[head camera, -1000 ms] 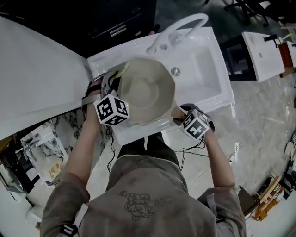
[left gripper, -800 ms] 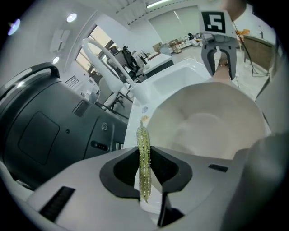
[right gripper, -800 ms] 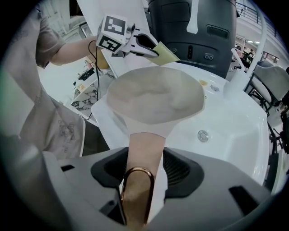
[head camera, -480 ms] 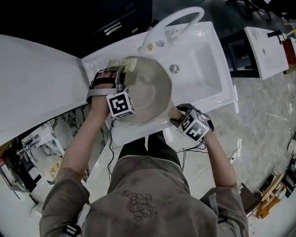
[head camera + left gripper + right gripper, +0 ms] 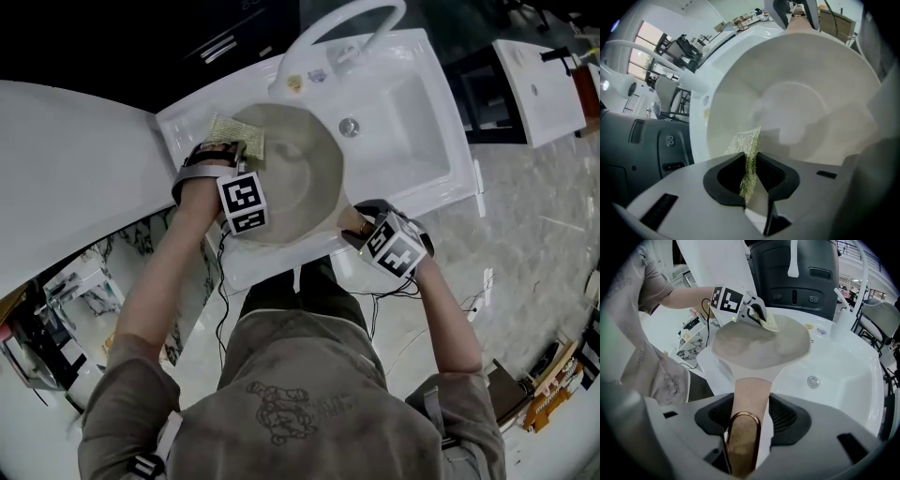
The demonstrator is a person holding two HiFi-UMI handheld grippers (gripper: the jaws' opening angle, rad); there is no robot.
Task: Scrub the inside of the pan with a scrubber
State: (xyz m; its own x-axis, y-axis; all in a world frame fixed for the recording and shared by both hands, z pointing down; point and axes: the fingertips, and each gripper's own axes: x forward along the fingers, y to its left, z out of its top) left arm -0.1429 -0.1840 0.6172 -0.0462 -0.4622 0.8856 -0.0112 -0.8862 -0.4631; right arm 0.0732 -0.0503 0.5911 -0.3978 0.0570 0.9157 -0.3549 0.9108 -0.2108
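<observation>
Head view: pan (image 5: 291,173) filling the left half of the sink (image 5: 412,122), open basin at right, faucet (image 5: 311,36) arching over the upper edge.

Left gripper view: left gripper (image 5: 750,161) pinched tight on the scrubber (image 5: 746,140), at the pan's near inner wall, lower centre.

Right gripper view: right gripper (image 5: 751,406) clamped around the pan handle (image 5: 743,441), bottom centre.

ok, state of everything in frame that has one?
pan: right way up, over the sink
handle: clamped in right gripper
scrubber: pinched in left gripper, at the pan's rim
left gripper: shut on scrubber
right gripper: shut on handle
faucet: no water seen running
</observation>
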